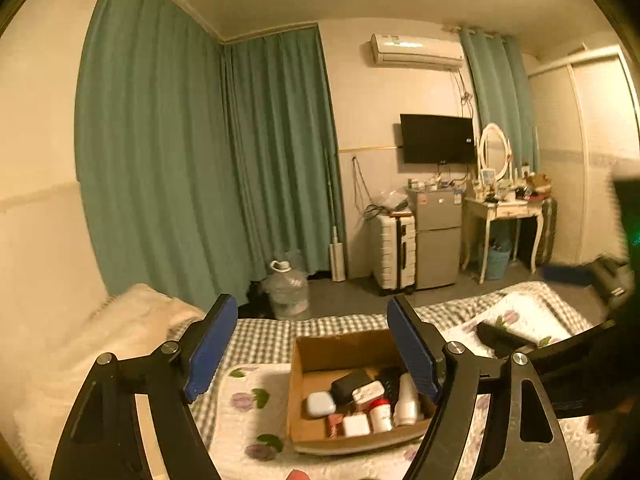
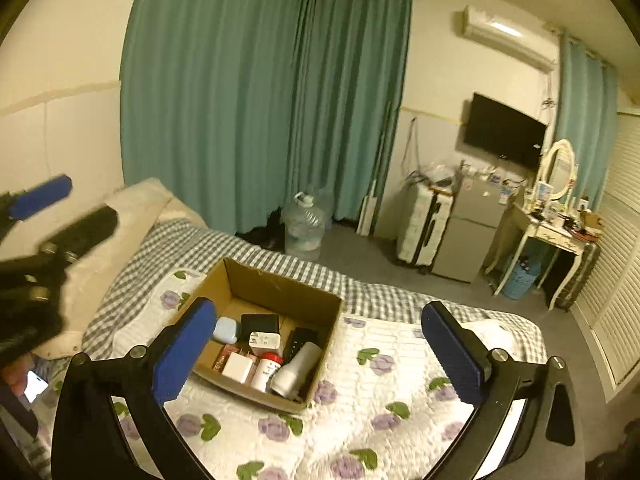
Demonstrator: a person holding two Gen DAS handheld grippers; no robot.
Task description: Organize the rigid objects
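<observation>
Bedroom with a bed [image 2: 400, 380] under a floral quilt, green curtains [image 1: 200, 160] behind it.
Beyond the bed's foot: a water jug [image 1: 288, 288] on the floor, a white suitcase [image 1: 394, 252], a small grey fridge [image 1: 438, 236], a dressing table [image 1: 504, 210] with oval mirror [image 1: 494, 151]. A television [image 1: 438, 138] and air conditioner [image 1: 416, 51] hang above the fridge.

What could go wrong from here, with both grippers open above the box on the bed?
The cardboard box sits on a soft floral quilt, so pressing in could tip or shift it. Its contents are packed tight: the white bottle lies tilted against the red-capped jar and the white charger, so grabbing one may drag its neighbours. The left gripper and the right gripper are both near the box and could collide.
</observation>
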